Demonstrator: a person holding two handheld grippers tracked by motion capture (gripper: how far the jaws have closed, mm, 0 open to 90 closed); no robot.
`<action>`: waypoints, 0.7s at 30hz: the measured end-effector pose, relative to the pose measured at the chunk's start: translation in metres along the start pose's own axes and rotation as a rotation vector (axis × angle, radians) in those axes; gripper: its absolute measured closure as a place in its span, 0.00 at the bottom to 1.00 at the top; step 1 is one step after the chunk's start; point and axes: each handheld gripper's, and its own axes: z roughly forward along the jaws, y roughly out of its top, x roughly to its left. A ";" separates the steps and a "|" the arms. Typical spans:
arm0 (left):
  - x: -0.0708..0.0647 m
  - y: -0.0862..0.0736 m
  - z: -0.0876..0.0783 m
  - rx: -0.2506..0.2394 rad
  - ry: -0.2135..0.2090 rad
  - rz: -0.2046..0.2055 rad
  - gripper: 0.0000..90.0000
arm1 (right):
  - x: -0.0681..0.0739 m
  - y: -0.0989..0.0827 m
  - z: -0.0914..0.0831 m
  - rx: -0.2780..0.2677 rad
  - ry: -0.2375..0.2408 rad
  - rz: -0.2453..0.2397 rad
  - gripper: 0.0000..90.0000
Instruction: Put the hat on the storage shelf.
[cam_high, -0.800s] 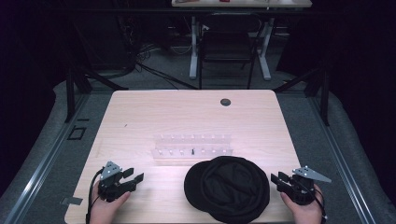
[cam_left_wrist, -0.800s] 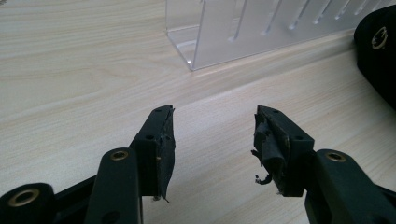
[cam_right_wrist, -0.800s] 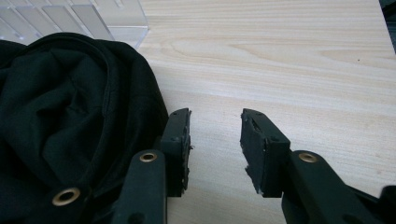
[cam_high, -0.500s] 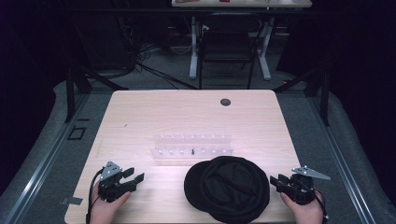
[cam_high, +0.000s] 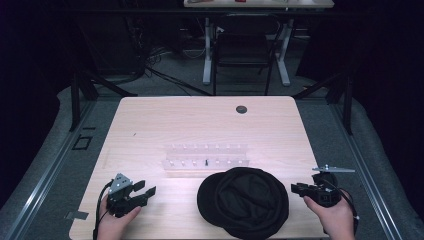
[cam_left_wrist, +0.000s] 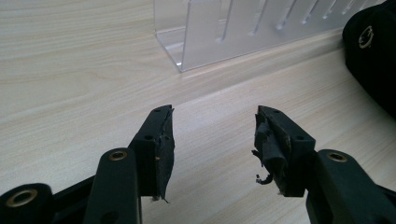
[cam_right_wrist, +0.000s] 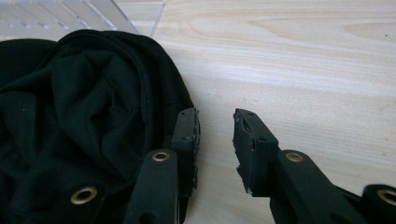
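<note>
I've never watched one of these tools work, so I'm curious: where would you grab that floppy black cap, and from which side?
Probably at the cap's right-hand rim, coming in low from the right. The right tool already sits beside that edge with its jaws open. There the cloth is doubled into a raised, seamed fold that two jaws could pinch, while the crown is loose, crumpled fabric.

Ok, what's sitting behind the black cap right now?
Behind the black cap stands a clear acrylic rack on the wooden table, apart from it. One small dark piece stands in the rack's front row. What lies under the cap is covered by its fabric.
</note>
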 end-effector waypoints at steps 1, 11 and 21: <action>0.000 0.000 0.000 0.000 0.001 0.000 0.53 | 0.001 0.002 -0.001 0.009 -0.011 -0.010 0.79; -0.002 -0.001 0.001 0.002 -0.004 -0.005 0.53 | 0.010 0.015 -0.002 0.113 -0.013 -0.044 0.75; -0.004 -0.001 0.003 0.011 -0.005 0.009 0.53 | 0.014 0.023 0.003 0.219 -0.019 -0.042 0.75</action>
